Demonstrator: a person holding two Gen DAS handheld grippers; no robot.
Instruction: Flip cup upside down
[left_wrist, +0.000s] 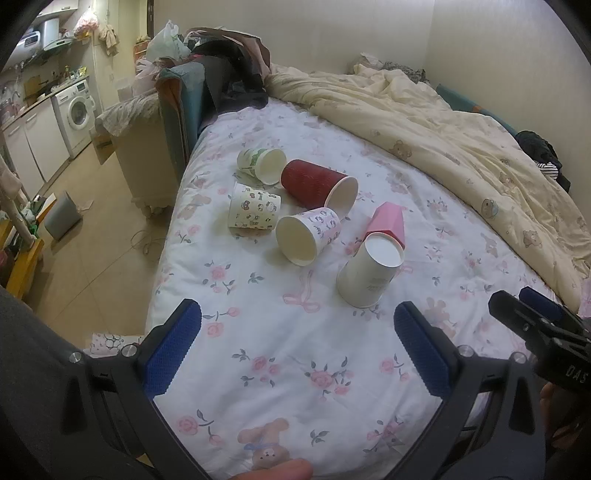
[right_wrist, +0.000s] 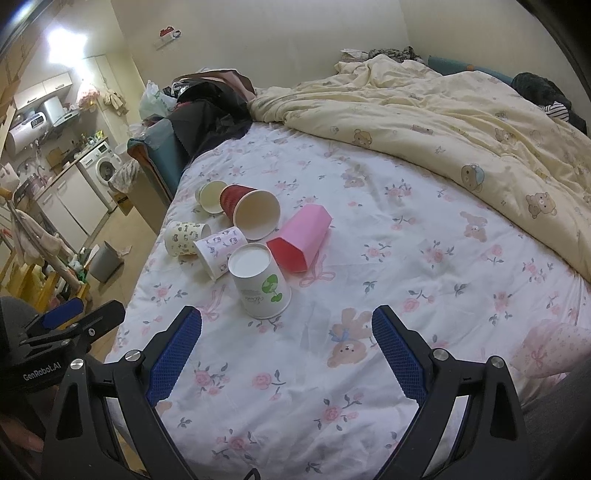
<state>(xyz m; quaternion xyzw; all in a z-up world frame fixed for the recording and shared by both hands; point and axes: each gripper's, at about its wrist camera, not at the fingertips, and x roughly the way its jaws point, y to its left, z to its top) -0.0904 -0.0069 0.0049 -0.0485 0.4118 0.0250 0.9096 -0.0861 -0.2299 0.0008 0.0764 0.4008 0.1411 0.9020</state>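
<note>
While both blue-padded claws gape empty, a smooth paper cup stands inverted on floral bedding

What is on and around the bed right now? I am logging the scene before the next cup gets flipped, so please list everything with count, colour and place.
white cup with green print: 1, white, upside down, nearest the grippers
pink cup: 1, pink, on its side behind the white cup
red cup: 1, dark red, on its side
patterned cups: 3, pale with prints, on their sides, left of the cluster
bedsheet: 1, white with pink flowers
duvet: 1, cream with bears, far right
washing machine: 1, white, far left
left gripper: open, empty
right gripper: open, empty
</note>
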